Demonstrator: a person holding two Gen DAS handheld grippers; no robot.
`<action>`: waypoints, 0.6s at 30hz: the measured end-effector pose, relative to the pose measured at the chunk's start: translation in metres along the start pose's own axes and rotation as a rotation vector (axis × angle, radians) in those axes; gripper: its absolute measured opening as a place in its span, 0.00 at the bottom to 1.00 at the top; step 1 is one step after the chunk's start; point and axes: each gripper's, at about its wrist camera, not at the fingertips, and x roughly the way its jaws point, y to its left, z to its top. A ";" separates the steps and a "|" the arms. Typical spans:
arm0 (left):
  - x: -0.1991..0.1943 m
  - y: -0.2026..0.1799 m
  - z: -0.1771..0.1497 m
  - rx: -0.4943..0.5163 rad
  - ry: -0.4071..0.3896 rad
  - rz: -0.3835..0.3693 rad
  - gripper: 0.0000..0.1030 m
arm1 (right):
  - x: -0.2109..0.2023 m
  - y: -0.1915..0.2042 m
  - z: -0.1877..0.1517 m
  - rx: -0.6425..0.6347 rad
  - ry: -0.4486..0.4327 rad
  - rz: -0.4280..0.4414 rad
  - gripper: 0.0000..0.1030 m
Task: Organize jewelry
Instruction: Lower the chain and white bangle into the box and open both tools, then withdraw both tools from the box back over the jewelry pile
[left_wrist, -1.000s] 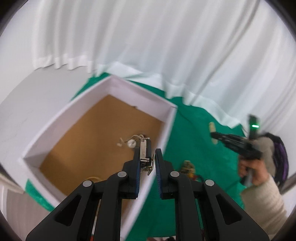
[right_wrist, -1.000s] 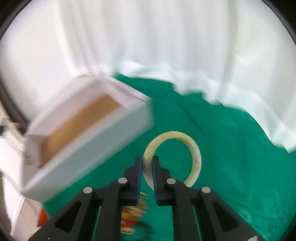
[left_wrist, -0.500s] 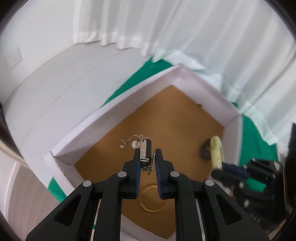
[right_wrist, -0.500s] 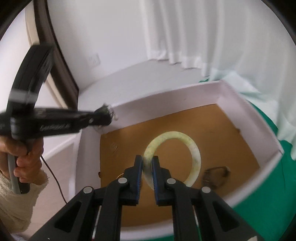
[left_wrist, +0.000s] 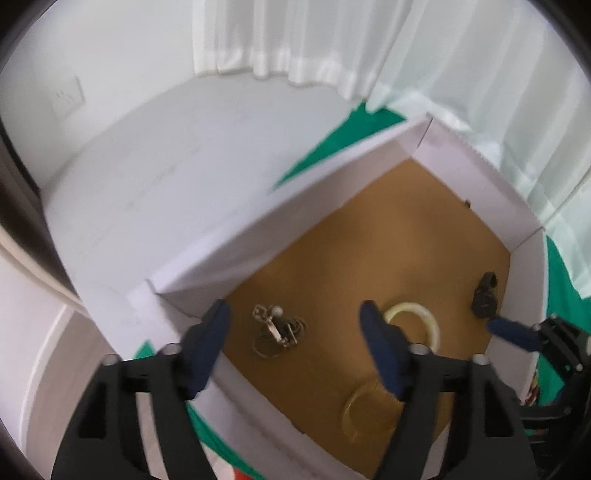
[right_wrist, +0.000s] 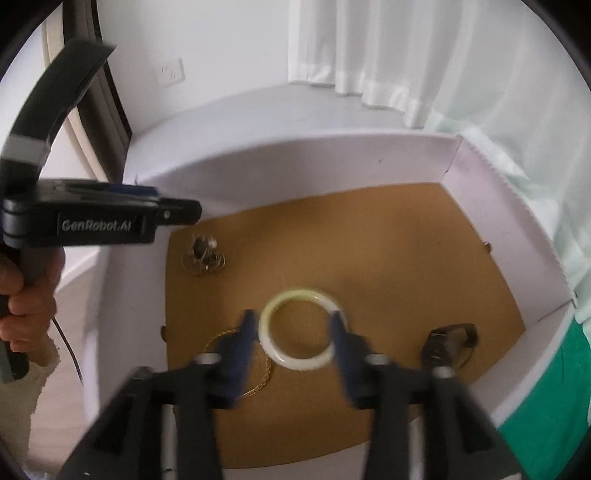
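Above the white box (right_wrist: 480, 192), both grippers point steeply down at its brown cardboard floor. Left gripper (left_wrist: 295, 332): jaws opening, standing wide, nothing between the pads; a silver pearl earring (left_wrist: 275, 325) lies loose on the floor below the gap, near the box's left corner in the left wrist view. Right gripper (right_wrist: 293, 339): jaws opening, pads apart on either side of a pale jade bangle (right_wrist: 301, 328); the bangle looks to lie flat on the floor near the middle of the box, and no pad presses on it. In the left wrist view the same bangle (left_wrist: 424, 321) shows partly behind the left gripper's right finger. A thin gold chain (right_wrist: 236, 354) lies by the box's near wall, partly hidden by the right gripper's left finger. A dark ring-like piece (right_wrist: 448, 341) rests near the box's right wall; its kind cannot be told. The box sits on a green cloth (right_wrist: 546, 387), beside a white curtain (right_wrist: 388, 55). A hand (right_wrist: 26, 291) in a cream sleeve holds the left gripper's handle at the left edge of the right wrist view.
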 end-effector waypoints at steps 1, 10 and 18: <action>-0.009 -0.002 -0.001 0.004 -0.022 0.004 0.78 | -0.012 -0.002 -0.002 0.003 -0.030 -0.003 0.52; -0.080 -0.056 -0.034 0.101 -0.146 -0.070 0.91 | -0.096 -0.023 -0.043 0.058 -0.179 -0.108 0.74; -0.125 -0.128 -0.080 0.239 -0.182 -0.218 0.94 | -0.154 -0.067 -0.137 0.173 -0.173 -0.276 0.74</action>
